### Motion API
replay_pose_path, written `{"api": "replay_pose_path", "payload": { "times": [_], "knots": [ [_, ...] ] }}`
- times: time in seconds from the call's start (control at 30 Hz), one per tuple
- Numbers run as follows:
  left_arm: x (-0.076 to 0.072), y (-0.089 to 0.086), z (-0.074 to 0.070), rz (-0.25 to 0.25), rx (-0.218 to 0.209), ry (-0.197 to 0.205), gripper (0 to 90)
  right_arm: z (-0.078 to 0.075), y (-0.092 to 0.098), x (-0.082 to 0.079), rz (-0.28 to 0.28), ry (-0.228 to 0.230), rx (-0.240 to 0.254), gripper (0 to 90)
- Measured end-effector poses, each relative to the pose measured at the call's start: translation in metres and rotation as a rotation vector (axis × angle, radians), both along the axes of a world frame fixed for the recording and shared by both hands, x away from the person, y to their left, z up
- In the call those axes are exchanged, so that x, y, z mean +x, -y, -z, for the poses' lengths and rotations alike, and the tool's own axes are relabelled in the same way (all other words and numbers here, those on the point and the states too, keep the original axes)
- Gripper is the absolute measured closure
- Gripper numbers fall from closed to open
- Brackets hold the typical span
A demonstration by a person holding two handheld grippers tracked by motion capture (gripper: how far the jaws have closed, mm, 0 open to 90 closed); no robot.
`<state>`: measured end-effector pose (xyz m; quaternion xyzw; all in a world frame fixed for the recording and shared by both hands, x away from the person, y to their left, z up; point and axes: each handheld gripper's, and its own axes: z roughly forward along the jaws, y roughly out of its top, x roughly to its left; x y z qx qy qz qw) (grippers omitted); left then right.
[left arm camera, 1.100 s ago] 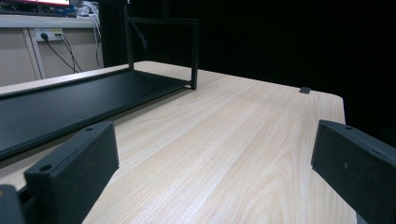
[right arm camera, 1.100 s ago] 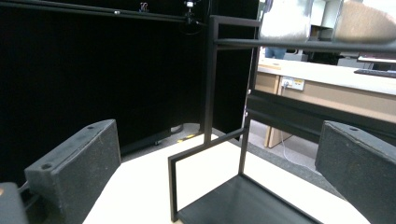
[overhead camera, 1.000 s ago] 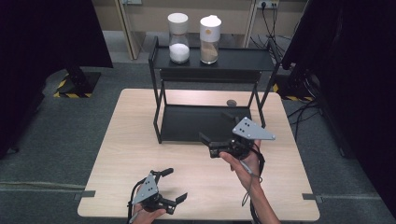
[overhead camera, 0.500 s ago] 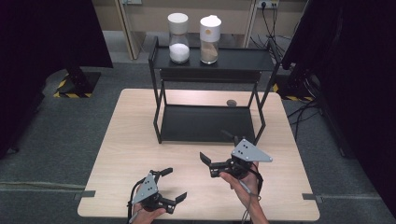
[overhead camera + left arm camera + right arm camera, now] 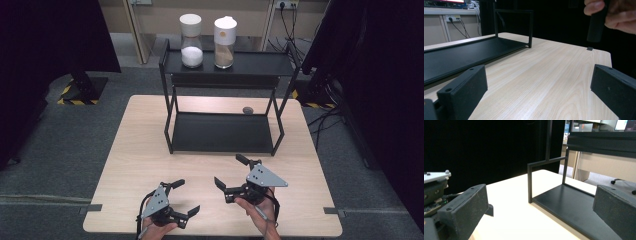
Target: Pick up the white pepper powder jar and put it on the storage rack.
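Both tongs — left gripper (image 5: 181, 197) and right gripper (image 5: 234, 172) — hover with jaws apart, empty, over the table's (image 5: 135, 150) near edge. The jars (image 5: 191, 41) stand on the rack's (image 5: 225, 64) top shelf, well apart — so I'd lift high, approach level, and clamp below a lid.

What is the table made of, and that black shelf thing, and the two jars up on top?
The table looks like pale wood or a wood-look laminate: fine grain lines, smooth matt top. The black shelf seems to be painted metal: thin square bars, flat dull trays. The two jars look like clear glass or plastic, since white and brownish contents show through; their white lids are probably plastic.
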<state>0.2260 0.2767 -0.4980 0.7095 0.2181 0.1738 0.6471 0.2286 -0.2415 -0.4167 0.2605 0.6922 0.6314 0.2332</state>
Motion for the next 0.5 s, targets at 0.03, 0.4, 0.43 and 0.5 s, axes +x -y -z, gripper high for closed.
{"api": "replay_pose_path", "payload": {
  "times": [0.03,0.4,0.43,0.5],
  "knots": [
    [0.0,0.0,0.0,-0.001,0.0,0.0,0.1,0.002,0.0,-0.001,-0.001,-0.003,0.001,0.4],
    [0.0,-0.001,0.0,-0.01,-0.004,0.0,0.1,0.027,0.002,-0.01,-0.007,-0.029,0.011,0.4],
    [0.0,-0.001,0.0,-0.01,-0.004,-0.001,0.1,0.029,0.002,-0.011,-0.008,-0.033,0.009,0.4],
    [0.0,-0.001,0.0,-0.01,-0.004,-0.001,0.1,0.033,0.003,-0.012,-0.008,-0.041,0.014,0.4]
  ]
}}
